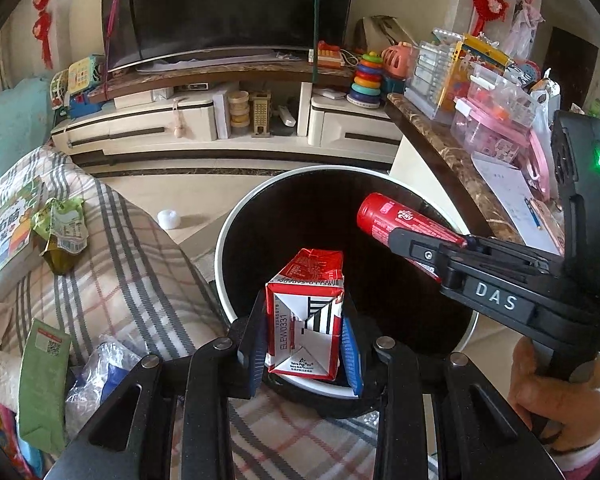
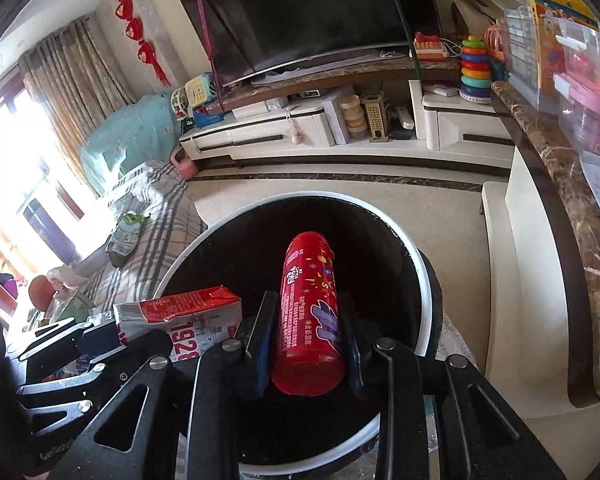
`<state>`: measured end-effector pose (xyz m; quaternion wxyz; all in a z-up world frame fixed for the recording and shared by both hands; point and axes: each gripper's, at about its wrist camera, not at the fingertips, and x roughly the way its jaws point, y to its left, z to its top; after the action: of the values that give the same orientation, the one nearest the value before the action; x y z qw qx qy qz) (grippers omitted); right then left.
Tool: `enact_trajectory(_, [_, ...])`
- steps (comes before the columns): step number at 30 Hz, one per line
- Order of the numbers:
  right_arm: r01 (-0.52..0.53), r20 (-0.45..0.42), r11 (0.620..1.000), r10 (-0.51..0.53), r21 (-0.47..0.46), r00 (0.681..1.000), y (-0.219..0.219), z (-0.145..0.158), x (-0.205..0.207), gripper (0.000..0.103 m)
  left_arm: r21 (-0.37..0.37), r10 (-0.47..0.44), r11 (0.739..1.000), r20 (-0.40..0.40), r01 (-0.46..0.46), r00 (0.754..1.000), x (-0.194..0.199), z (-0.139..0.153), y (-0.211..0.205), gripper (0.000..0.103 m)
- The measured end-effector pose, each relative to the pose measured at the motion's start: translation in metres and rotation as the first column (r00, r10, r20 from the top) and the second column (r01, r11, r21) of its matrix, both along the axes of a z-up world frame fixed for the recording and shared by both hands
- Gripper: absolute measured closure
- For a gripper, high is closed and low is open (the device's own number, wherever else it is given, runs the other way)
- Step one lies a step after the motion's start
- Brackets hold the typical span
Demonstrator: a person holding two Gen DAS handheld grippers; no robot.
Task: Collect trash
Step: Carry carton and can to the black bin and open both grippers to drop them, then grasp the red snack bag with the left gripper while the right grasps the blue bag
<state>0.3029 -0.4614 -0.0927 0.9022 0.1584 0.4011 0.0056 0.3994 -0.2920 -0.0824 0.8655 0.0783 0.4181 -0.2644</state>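
Note:
My left gripper is shut on a red and white drink carton and holds it over the near rim of a round black trash bin with a white rim. My right gripper is shut on a red cylindrical tube and holds it over the bin's dark opening. In the left wrist view the right gripper comes in from the right with the red tube above the bin. The carton also shows in the right wrist view, at left.
A plaid-covered sofa at left carries a green snack wrapper, a green packet, crumpled clear plastic and a book. A marble counter with boxes runs along the right. A TV stand is behind.

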Motion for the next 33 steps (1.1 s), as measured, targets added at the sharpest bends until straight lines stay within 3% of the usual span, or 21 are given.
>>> enact_trajectory(3, [0.004, -0.006, 1.000, -0.004, -0.002, 1.000, -0.002, -0.001, 0.004, 0.073, 0.005, 0.002, 1.000, 0.013, -0.002, 1.000, -0.003, 0.002, 0.002, 0.068])
enact_trajectory(6, [0.008, -0.006, 1.000, -0.008, -0.001, 1.000, -0.003, -0.001, 0.004, 0.066, 0.003, 0.021, 1.000, 0.024, -0.021, 0.999, -0.009, 0.006, 0.009, 0.044])
enact_trajectory(9, [0.017, 0.012, 1.000, -0.017, -0.006, 1.000, -0.003, 0.004, 0.000, 0.059, -0.019, 0.037, 0.999, 0.029, -0.036, 0.999, -0.020, 0.010, 0.020, 0.040])
enact_trajectory(11, [0.019, 0.029, 1.000, -0.019, 0.007, 0.999, -0.002, 0.009, -0.005, 0.055, -0.031, 0.062, 0.998, 0.025, -0.061, 0.998, -0.030, 0.012, 0.031, 0.030])
enact_trajectory(19, [-0.001, 0.088, 0.998, -0.005, 0.065, 0.996, 0.018, 0.019, -0.035, 0.014, -0.090, 0.148, 0.985, 0.023, -0.146, 0.989, -0.083, 0.014, 0.087, 0.029])
enact_trajectory(33, [-0.092, 0.084, 0.990, 0.083, 0.107, 0.993, 0.093, 0.013, -0.082, 0.011, -0.114, 0.282, 0.954, 0.012, -0.278, 0.959, -0.167, 0.024, 0.168, 0.028])
